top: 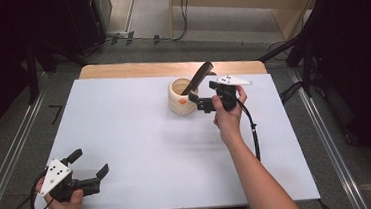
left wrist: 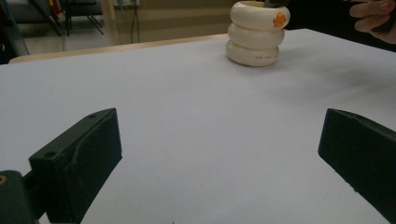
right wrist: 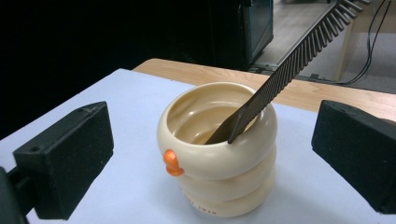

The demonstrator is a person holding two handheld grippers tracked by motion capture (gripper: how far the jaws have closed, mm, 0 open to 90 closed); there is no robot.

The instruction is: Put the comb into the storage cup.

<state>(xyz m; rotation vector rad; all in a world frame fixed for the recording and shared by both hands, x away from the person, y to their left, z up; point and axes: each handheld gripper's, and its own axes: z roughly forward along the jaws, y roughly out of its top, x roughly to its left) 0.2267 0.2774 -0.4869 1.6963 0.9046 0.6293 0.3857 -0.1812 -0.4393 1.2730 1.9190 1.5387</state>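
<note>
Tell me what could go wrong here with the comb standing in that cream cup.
The comb leans steeply on the cup's rim, so it may tip out or topple the cup. The open right gripper sits close beside the cup; a careless move could knock it.

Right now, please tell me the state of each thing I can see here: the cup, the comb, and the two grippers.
cream ringed cup: upright on the white table, holding the comb.
black comb: standing slanted inside the cup, leaning on its rim, teeth end sticking out.
right gripper: open, jaws to either side of the cup, not touching it.
left gripper: open, holding nothing, near the table's front left corner.
</note>
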